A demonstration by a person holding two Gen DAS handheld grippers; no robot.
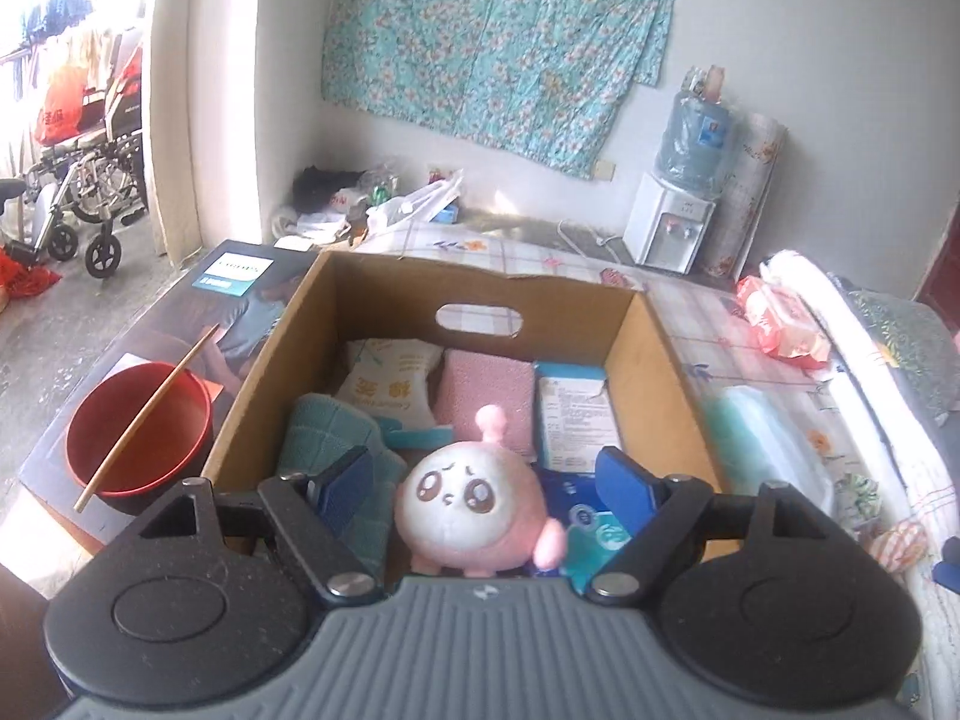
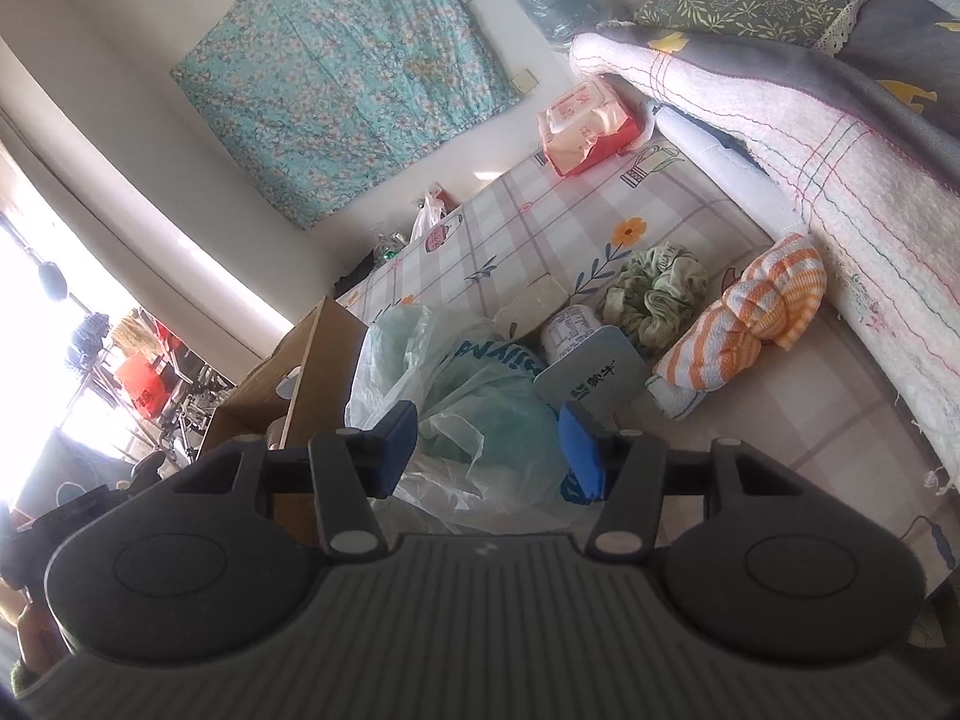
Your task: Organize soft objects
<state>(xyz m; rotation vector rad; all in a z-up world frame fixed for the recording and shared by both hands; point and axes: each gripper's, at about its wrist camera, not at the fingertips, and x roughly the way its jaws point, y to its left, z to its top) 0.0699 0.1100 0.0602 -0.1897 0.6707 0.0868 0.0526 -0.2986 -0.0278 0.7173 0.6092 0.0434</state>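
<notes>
In the left wrist view an open cardboard box (image 1: 660, 360) holds a white pouch (image 1: 390, 384), a pink cloth (image 1: 486, 390), a blue-and-white carton (image 1: 576, 420), a teal towel (image 1: 324, 432) and blue packets. On top of them lies a pink and white plush toy (image 1: 474, 504). My left gripper (image 1: 485, 483) hovers over it, open, its blue pads clear of the plush on both sides. My right gripper (image 2: 489, 450) hangs open over a pale green plastic bag (image 2: 456, 384) on the bed, and the bag shows between its pads. Beyond it lie a green scrunchie (image 2: 654, 294) and an orange-striped cloth (image 2: 744, 318).
A red bowl (image 1: 138, 426) with a chopstick stands left of the box. A grey tin (image 2: 591, 381) and a white jar (image 2: 570, 333) lie by the bag. A red tissue pack (image 2: 591, 132), a folded blanket (image 2: 780, 138), a water dispenser (image 1: 672, 222) and a wheelchair (image 1: 90, 198) ring the area.
</notes>
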